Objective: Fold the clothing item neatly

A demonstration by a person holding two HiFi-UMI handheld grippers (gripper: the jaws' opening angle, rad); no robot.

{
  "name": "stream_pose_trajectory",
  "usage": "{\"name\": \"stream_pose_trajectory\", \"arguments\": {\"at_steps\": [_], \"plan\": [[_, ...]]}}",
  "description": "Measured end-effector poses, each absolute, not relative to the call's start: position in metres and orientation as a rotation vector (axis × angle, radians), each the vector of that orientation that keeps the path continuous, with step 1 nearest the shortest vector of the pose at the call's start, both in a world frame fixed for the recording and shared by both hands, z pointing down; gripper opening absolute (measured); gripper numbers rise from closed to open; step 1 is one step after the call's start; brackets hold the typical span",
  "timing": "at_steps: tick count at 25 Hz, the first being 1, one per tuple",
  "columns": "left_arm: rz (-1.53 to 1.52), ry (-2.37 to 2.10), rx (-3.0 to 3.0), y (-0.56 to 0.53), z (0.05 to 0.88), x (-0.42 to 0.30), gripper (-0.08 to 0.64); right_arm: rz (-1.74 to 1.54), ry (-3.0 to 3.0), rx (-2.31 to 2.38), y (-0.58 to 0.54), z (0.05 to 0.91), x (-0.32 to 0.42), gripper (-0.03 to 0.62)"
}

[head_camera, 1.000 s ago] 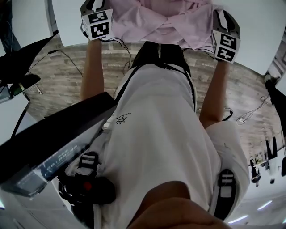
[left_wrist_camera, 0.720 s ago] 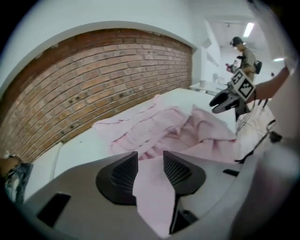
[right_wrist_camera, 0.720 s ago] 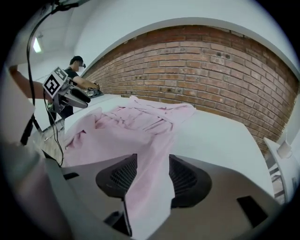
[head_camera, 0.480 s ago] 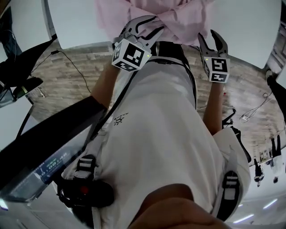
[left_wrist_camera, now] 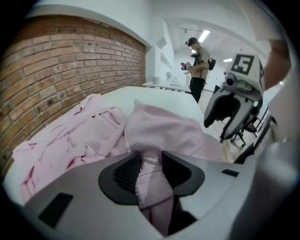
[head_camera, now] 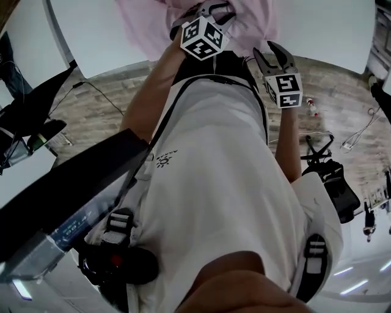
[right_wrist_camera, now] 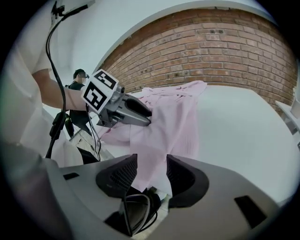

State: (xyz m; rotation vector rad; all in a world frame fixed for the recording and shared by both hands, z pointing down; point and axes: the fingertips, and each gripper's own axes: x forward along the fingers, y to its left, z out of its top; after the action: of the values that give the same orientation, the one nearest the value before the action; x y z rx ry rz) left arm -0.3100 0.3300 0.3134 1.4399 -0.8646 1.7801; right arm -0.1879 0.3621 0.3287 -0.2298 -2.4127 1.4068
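Note:
A pale pink garment [head_camera: 252,29] lies crumpled on the white table [head_camera: 91,30], its near edge hanging over the table's front. My left gripper [head_camera: 214,8] points steeply down at that near edge. In the left gripper view a fold of the pink cloth [left_wrist_camera: 154,126] runs through the gap of my left gripper [left_wrist_camera: 151,161]. Its jaws have just been closing, and I cannot see the pads pinching the fold. My right gripper [head_camera: 269,54] hovers in front of the table, to the right. Its jaws have just opened and stand wide, empty in the right gripper view [right_wrist_camera: 152,168], with the garment [right_wrist_camera: 178,112] beyond.
A brick wall [left_wrist_camera: 56,70] stands behind the table. Another person [left_wrist_camera: 194,51] stands far off in the room. A black office chair [head_camera: 330,177] sits on the wooden floor at right, and dark equipment [head_camera: 30,104] with cables at left.
Both grippers have left the garment's outer corners and pulled back toward the body. The left one swung right to the hanging near edge. The right one's jaws now stand wide.

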Motion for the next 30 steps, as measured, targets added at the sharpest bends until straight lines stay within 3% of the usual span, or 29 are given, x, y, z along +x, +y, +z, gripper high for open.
{"name": "stream_pose_trajectory", "arguments": {"at_steps": [4,5,6,13,20,22,30], "plan": [[1.636,-0.884,1.448,0.325,0.314,-0.308,0.143,1.523,-2.361,-0.237,0.366,0.326,-0.204,0.175],[1.618,-0.886,1.453,0.325,0.313,-0.308,0.141,1.521,-2.347,-0.238,0.367,0.328,-0.209,0.064],[1.611,-0.891,1.455,0.323,0.313,-0.308,0.141,1.504,-2.346,-0.241,0.366,0.329,-0.212,0.021],[1.501,-1.117,1.521,0.282,0.238,-0.298,0.141,1.437,-2.652,-0.066,0.258,0.271,-0.222,0.021],[1.37,-0.982,1.443,0.32,0.224,-0.278,0.124,1.127,-2.889,0.039,0.164,0.25,-0.342,0.022],[1.384,-1.058,1.404,0.314,0.238,-0.29,0.124,1.108,-2.867,-0.014,0.157,0.256,-0.366,0.089],[1.443,-1.169,1.318,0.291,0.278,-0.317,0.124,1.266,-2.701,-0.186,0.226,0.28,-0.275,0.095]]}}
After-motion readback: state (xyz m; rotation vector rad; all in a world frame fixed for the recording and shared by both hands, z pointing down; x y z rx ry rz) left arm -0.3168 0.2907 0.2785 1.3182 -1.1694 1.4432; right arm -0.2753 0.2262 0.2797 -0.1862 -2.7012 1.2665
